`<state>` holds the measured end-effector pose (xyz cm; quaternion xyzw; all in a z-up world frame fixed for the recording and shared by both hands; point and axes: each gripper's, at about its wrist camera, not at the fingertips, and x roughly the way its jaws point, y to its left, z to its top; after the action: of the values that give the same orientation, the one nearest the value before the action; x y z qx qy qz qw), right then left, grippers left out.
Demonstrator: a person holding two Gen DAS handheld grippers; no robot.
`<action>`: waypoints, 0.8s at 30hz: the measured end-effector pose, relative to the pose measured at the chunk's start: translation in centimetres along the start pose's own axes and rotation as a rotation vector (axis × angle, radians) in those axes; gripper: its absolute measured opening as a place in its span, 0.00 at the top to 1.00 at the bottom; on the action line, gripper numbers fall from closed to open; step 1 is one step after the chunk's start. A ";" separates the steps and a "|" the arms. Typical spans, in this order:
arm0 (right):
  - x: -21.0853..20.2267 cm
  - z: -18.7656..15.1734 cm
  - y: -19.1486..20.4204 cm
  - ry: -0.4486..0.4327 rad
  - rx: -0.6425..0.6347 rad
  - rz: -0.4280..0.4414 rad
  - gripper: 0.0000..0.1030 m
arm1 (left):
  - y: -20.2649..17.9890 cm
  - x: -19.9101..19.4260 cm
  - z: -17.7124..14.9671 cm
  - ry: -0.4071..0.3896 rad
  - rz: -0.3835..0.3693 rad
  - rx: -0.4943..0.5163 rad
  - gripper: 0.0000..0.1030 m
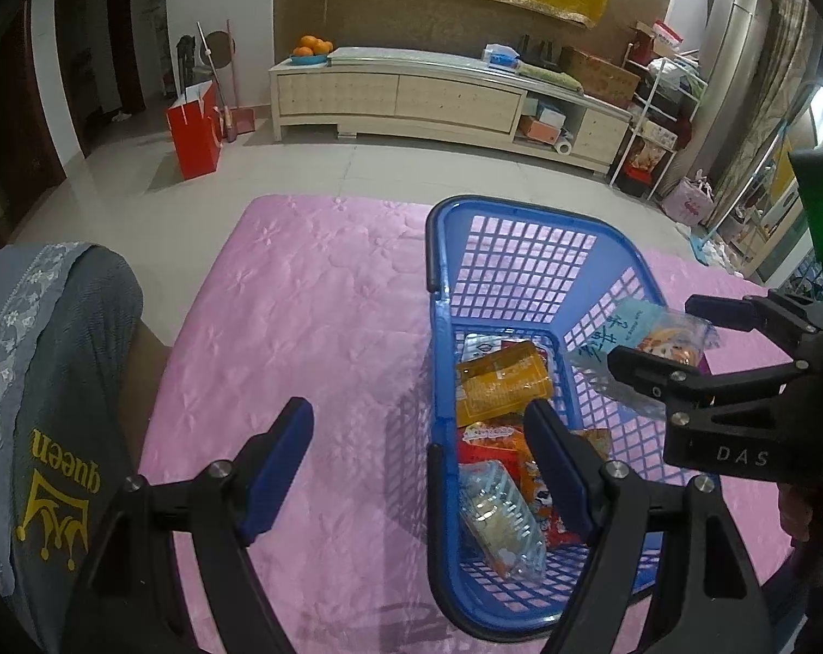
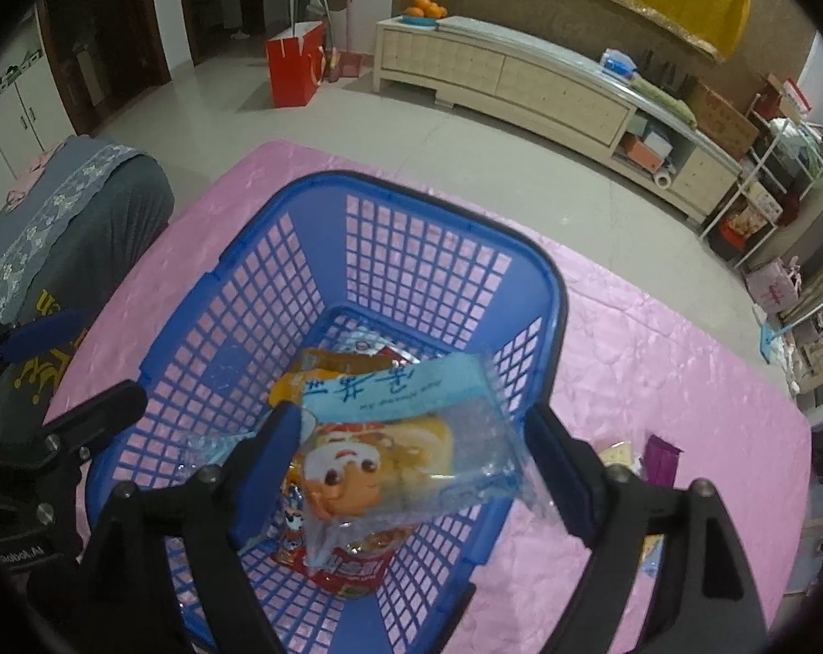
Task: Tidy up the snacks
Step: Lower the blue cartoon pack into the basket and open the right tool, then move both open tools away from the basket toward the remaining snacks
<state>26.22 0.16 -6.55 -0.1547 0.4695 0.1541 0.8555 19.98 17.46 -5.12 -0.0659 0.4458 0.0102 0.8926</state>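
Right wrist: purple packet (image 2: 663, 458) beside basket (image 2: 553, 294).

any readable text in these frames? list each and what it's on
"queen", upside down, with a crown: grey cloth
"DAS": right gripper body
"Robot.AI", partly cut off: left gripper body
Blue script on the pastry packet: too blurred to read
Packets in the blue basket: print too small

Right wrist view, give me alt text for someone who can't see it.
The right gripper, jaws wide, has a light blue snack packet between them above a blue basket already holding other snacks, on a pink cloth. More snacks lie outside it.
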 end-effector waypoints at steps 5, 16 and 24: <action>-2.1 0.1 -0.4 -0.070 0.012 -0.034 0.16 | -0.1 -1.3 -0.1 -0.019 0.002 0.001 0.24; -5.0 -0.3 -0.9 -0.109 0.011 -0.032 0.16 | -1.2 -3.1 -0.1 -0.056 -0.013 0.004 0.24; -8.3 -3.1 -2.9 -0.121 0.063 0.005 0.16 | -4.3 -4.9 -0.7 -0.081 -0.034 0.049 0.24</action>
<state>20.84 -4.71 -0.71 -0.1171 0.4217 0.1503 0.8865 16.77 13.31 -1.20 -0.0512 0.4082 -0.0131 0.9114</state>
